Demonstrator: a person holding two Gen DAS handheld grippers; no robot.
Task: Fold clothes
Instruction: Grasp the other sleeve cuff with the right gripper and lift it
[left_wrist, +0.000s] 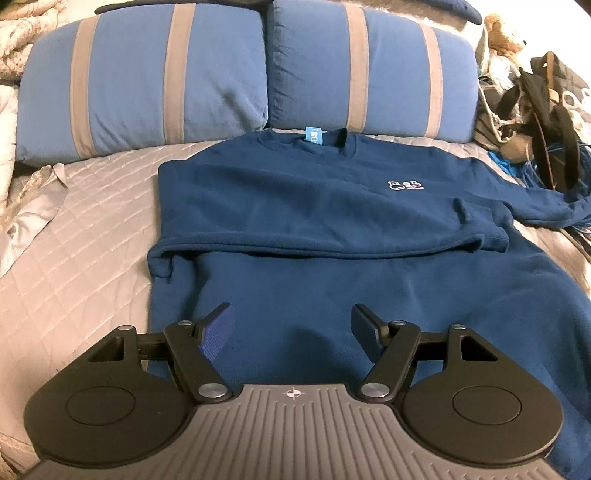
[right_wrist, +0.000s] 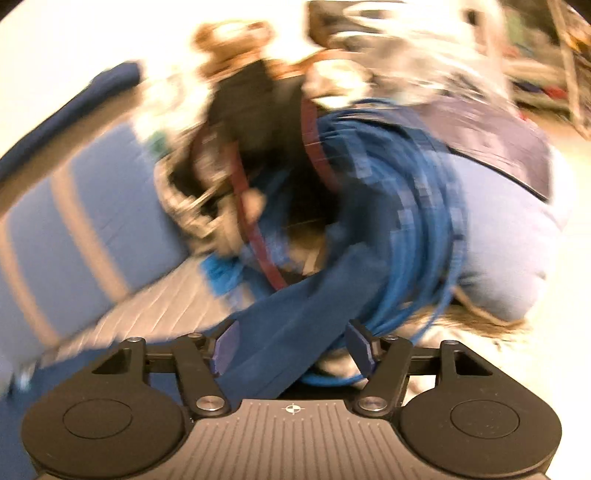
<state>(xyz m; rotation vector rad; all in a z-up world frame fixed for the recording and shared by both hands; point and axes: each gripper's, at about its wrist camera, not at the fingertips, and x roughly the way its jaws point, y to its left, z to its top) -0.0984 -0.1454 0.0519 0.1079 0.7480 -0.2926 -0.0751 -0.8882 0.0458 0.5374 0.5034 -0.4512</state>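
- The navy sweatshirt (left_wrist: 332, 206) lies flat on the quilted bedspread (left_wrist: 92, 221), collar at the far end against two striped pillows (left_wrist: 147, 85), hem at the near end; its long axis runs near to far.
- One sleeve is already folded across the chest; the other sleeve (left_wrist: 546, 206) reaches out to the right, toward a heap of bags and blue cord (left_wrist: 535, 122).
- Left gripper (left_wrist: 291, 330): jaws spread wide, holding nothing, poised over the near part of the body cloth; whether the fingers touch the cloth cannot be told.
- Right gripper (right_wrist: 291, 345): jaws likewise spread, unclenched. In the right wrist view, much blurred, the outstretched sleeve (right_wrist: 306, 325) runs between the two fingers and on toward the far right, where a coil of blue cord (right_wrist: 417, 236) lies just beside it.
- Governing relation: the loose sleeve lies lengthwise in the right gripper's gap, so this gripper is the nearer one; the left gripper is well apart from it.
- Judgement: the step in hand is probably seizing this sleeve and carrying it leftward over the chest. The cord beside it could be caught by a closing finger.
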